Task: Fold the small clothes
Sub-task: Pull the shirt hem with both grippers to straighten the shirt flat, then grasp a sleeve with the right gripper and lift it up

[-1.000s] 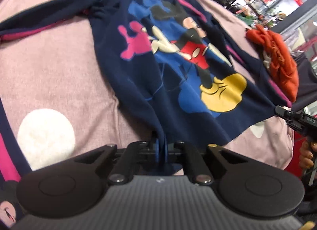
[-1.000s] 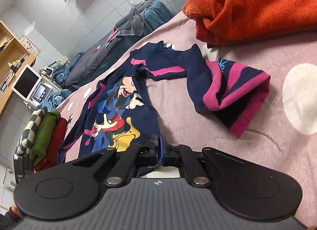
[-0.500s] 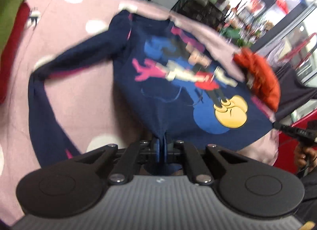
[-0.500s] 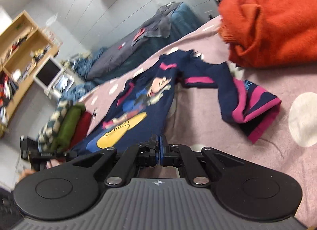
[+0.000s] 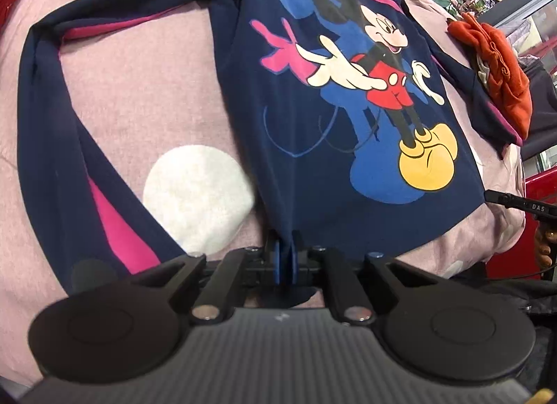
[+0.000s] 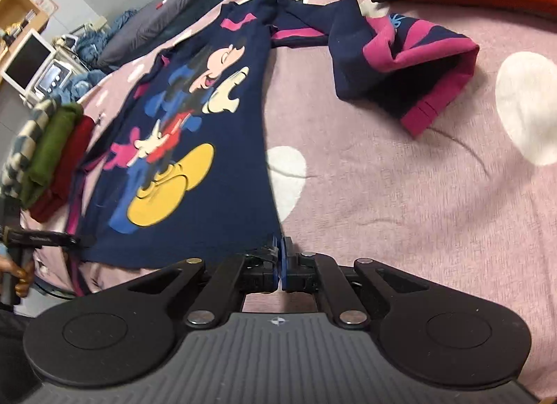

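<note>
Gripping: left gripper (image 5: 285,257) and right gripper (image 6: 280,257) each clamp a hem corner of the navy shirt (image 5: 330,108).
Shirt: spread toward twelve o'clock on the pink blanket (image 6: 400,195).
Slack: probably taut between them.

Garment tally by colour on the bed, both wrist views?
Navy: 1, the Mickey sweatshirt, hem pinched by the left gripper and the right gripper
Orange: 1, crumpled sweater
Green: 1, folded
Dark red: 1, folded
Checked: 1, folded
Total: 5
</note>
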Available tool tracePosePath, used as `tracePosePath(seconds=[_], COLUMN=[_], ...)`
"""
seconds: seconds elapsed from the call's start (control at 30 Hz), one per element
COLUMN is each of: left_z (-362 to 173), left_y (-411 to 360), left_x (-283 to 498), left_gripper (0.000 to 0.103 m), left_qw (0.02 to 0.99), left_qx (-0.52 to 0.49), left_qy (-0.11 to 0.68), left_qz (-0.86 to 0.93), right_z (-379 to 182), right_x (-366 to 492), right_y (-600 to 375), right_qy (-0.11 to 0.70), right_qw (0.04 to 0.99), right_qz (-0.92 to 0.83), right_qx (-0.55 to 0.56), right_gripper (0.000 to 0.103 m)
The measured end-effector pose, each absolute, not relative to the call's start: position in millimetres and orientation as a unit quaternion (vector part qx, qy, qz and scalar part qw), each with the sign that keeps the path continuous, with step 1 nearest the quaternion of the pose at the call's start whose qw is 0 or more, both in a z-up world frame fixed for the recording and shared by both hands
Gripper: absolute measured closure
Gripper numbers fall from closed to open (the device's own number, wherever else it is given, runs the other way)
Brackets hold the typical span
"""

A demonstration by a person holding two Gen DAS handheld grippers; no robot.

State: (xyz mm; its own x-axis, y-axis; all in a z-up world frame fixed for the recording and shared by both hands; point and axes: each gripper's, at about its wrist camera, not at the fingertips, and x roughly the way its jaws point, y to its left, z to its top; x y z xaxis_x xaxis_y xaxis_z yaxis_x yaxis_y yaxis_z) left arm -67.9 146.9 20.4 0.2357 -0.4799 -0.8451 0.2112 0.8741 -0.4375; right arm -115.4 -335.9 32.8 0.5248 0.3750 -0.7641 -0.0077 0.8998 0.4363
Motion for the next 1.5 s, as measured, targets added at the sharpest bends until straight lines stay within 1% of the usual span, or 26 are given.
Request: tracePosePath(seconds=[0.17,0.23,0.27,0.3,0.33,0.37,0.4,0.43,0.47,0.53,0.57,0.67,0.73,0.8,0.87,0.9,1.0,1.07,1.13,1.17,1.2,1.33,1.37,1.4,1.47,1.5], left_z=[19.9,21.2,22.5,23.5,24.9,26.9,29.1,31.4,33.0,34.7,36.8,51.9,66.3,80.7,92.1,96.4,103.6,104.8,105.4,103.9,102.0,89.1,86.3,84.2,81.4,80.3], left_y=[141.1,139.1,138.5,137.7,137.7,136.9,135.8,134.9,134.6,139.0,143.2,158.7,167.3,173.1,171.6,168.3,152.6,140.0,127.0,121.1,115.5,97.4,91.6,87.5,80.1,76.9], left_x=[-68.2,-67.5,-67.6,-68.3,-69.5,-71.5,-73.9,-75.9,-77.2,-76.3,-75.1,-71.1,-70.1,-70.0,-68.9,-67.2,-64.9,-65.1,-65.5,-64.5,-63.8,-58.1,-58.1,-58.0,-58.6,-58.1], left_gripper=[0.094,0.086,0.075,0.056,0.047,0.031,0.02,0.018,0.016,0.016,0.016,0.016,0.014,0.01,0.009,0.009,0.009,0.009,0.009,0.009,0.009,0.009,0.009,0.009,0.009,0.009], left_qw=[0.777,0.774,0.771,0.766,0.76,0.758,0.76,0.765,0.768,0.766,0.765,0.764,0.769,0.78,0.79,0.793,0.808,0.821,0.833,0.834,0.832,0.813,0.809,0.807,0.806,0.807], left_qx=[-0.108,-0.107,-0.107,-0.109,-0.111,-0.106,-0.091,-0.069,-0.052,-0.041,-0.048,-0.107,-0.145,-0.168,-0.169,-0.165,-0.142,-0.118,-0.099,-0.094,-0.096,-0.115,-0.117,-0.117,-0.117,-0.117], left_qy=[0.576,0.578,0.579,0.581,0.582,0.582,0.582,0.581,0.581,0.588,0.591,0.581,0.558,0.531,0.516,0.513,0.503,0.497,0.486,0.485,0.484,0.496,0.499,0.5,0.5,0.5], left_qz=[-0.229,-0.236,-0.242,-0.253,-0.266,-0.275,-0.276,-0.27,-0.264,-0.256,-0.251,-0.26,-0.275,-0.287,-0.285,-0.283,-0.272,-0.257,-0.246,-0.246,-0.254,-0.282,-0.288,-0.291,-0.293,-0.292], right_z=[36.4,35.5,34.7,34.5,34.6,35.4,36.8,38.3,39.6,43.7,47.1,63.0,75.1,80.0,70.9,63.2,41.2,28.6,19.2,14.4,12.1,16.7,18.1,20.6,35.4,47.3], right_x=[-114.1,-114.1,-114.4,-115.5,-116.8,-118.6,-120.4,-122.8,-124.3,-125.9,-126.5,-129.3,-132.0,-135.1,-132.9,-128.6,-107.6,-98.0,-88.0,-81.9,-79.8,-79.2,-78.8,-78.6,-83.0,-85.4], right_y=[-331.5,-335.0,-336.5,-338.5,-340.1,-341.6,-343.4,-345.7,-348.3,-352.0,-352.9,-349.0,-336.1,-310.3,-284.7,-276.8,-270.3,-267.2,-268.6,-272.1,-275.4,-286.6,-287.1,-287.6,-290.6,-295.0], right_qy=[0.472,0.472,0.472,0.472,0.472,0.473,0.473,0.474,0.473,0.471,0.467,0.437,0.396,0.344,0.31,0.311,0.337,0.332,0.332,0.337,0.343,0.343,0.342,0.342,0.344,0.338], right_qw=[0.858,0.856,0.854,0.853,0.853,0.854,0.855,0.855,0.856,0.861,0.867,0.894,0.917,0.931,0.915,0.902,0.879,0.866,0.852,0.847,0.846,0.86,0.862,0.866,0.887,0.901], right_qz=[0.117,0.117,0.117,0.117,0.117,0.117,0.115,0.112,0.109,0.096,0.085,0.057,0.048,0.032,0.023,0.029,0.044,0.018,-0.005,-0.014,-0.018,-0.021,-0.026,-0.03,-0.03,-0.031], right_qx=[0.169,0.177,0.183,0.187,0.187,0.184,0.179,0.177,0.177,0.165,0.15,0.082,0.005,-0.122,-0.256,-0.299,-0.335,-0.373,-0.405,-0.41,-0.408,-0.377,-0.372,-0.364,-0.305,-0.268], right_gripper=[0.102,0.103,0.103,0.103,0.103,0.103,0.103,0.102,0.096,0.094,0.085,0.073,0.073,0.074,0.074,0.074,0.074,0.073,0.069,0.065,0.064,0.067,0.077,0.095,0.1,0.1])
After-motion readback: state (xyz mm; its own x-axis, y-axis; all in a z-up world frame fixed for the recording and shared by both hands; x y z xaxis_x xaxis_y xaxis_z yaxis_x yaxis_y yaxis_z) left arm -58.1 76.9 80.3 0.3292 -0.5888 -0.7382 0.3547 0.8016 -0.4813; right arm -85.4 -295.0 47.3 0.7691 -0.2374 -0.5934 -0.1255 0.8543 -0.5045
